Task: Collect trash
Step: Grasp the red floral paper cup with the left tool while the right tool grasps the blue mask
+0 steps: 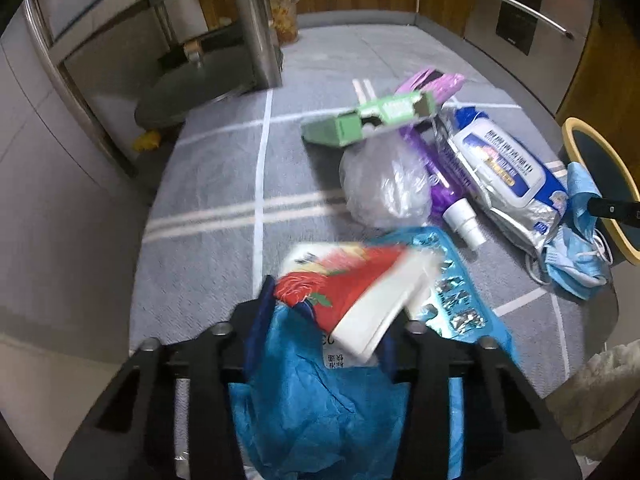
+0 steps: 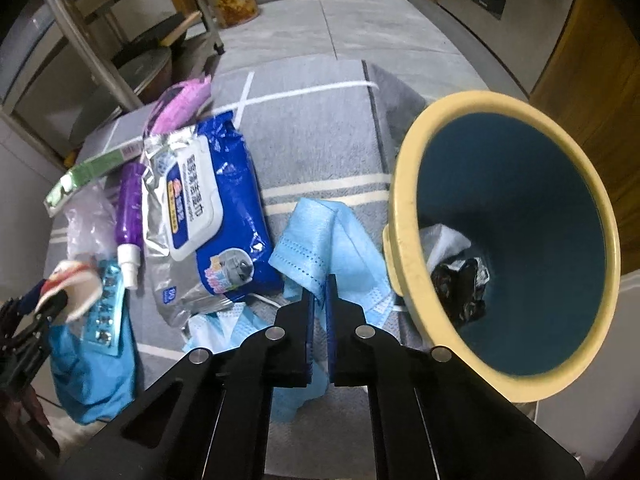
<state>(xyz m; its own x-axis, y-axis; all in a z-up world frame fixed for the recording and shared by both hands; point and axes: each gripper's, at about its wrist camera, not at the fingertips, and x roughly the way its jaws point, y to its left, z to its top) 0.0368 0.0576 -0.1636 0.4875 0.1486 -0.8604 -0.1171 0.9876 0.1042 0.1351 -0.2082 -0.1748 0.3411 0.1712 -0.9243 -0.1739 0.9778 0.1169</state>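
Right wrist view: your right gripper point(image 2: 320, 286) clamped on blue mask point(image 2: 320, 236), bin point(image 2: 404, 216) at 3 o'clock | your left gripper point(image 1: 326, 312) grips red-white packet point(image 1: 352, 288), trash at 1 o'clock.

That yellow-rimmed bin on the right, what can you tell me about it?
The bin is a round, plastic-looking wastebasket with a pale yellow rim and outside and a dark teal inside. It stands open, without a lid, on the grey rug. Inside lie something white and crumpled and a crinkled black wrapper. A light blue face mask lies against its base.
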